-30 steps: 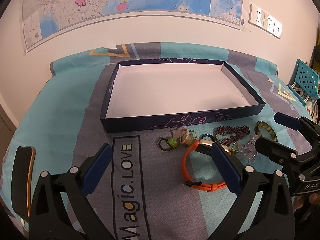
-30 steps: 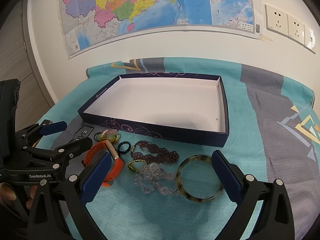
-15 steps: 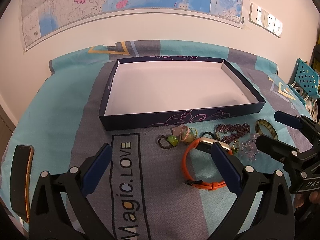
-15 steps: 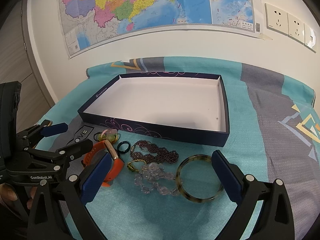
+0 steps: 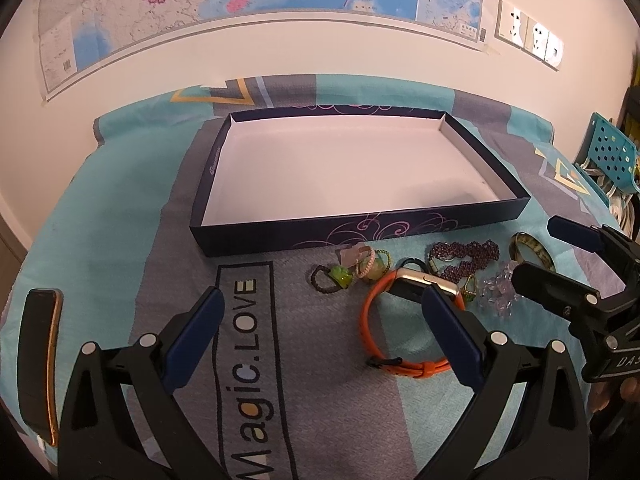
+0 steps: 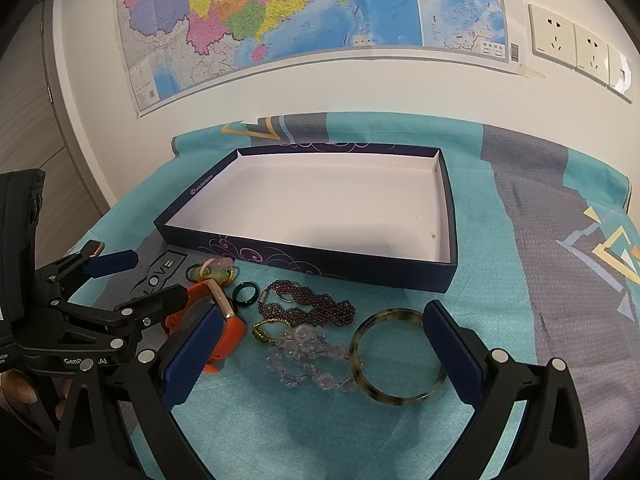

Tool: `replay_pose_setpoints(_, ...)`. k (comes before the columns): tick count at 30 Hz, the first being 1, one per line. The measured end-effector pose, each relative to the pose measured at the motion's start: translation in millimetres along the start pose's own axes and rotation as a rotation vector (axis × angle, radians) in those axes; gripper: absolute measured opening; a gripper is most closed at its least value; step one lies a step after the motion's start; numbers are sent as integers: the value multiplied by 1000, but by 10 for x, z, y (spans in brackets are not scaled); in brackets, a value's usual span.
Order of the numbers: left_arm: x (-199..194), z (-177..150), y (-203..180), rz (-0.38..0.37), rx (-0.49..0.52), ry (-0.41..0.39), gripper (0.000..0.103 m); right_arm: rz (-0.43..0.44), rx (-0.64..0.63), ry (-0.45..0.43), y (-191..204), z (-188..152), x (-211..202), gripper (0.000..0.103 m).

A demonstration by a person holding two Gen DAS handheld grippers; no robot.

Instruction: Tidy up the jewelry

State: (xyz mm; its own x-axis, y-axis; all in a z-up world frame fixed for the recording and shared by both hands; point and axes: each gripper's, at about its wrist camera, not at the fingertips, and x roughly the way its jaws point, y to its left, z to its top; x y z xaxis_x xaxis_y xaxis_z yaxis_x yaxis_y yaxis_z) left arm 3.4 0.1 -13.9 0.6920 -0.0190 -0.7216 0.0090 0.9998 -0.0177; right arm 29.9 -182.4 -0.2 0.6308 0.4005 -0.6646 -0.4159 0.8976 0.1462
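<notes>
Box (image 6: 304, 254) empty — all jewelry at its 6 o'clock; left hand-held gripper (image 5: 320, 338) and right hand-held gripper (image 6: 320, 346) gaped wide, holding nothing — sorting unstarted.

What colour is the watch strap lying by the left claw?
Orange. The watch strap shows best in the left wrist view.

Left wrist view looks forward from low over the cloth toward the wall map (image 5: 260, 4); right wrist view faces likewise from further right. Both share the box (image 5: 400, 232) (image 6: 320, 258) and jewelry.
</notes>
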Motion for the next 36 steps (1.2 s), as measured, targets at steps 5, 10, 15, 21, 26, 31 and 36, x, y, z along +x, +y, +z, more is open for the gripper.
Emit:
replay_pose_setpoints(5,22,-14,-5,-4,0,8,97,0,-1,0,4,0,-2,97)
replay_pose_setpoints(10,39,-16,-14,-5,1,14,97,2,0,1,0,0,-1,97)
replay_pose_setpoints(15,60,-21,-20,-10,1,22,97,1,1,1,-3,5,-4,97)
replay_pose_setpoints(21,87,-21,-42,-19,10,29,97,-1,2,3,-40,0,-3,97)
replay_pose_setpoints(26,111,-22,-50,-30,20,36,97,-1,-2,6,-71,4,-16,97)
replay_pose_setpoints(31,140,-27,-83,-42,47,48,91,-12,-7,8,-182,24,-53,97)
replay_pose_setpoints(36,174,-29,-114,-78,74,64,82,-13,25,40,-397,24,-47,94)
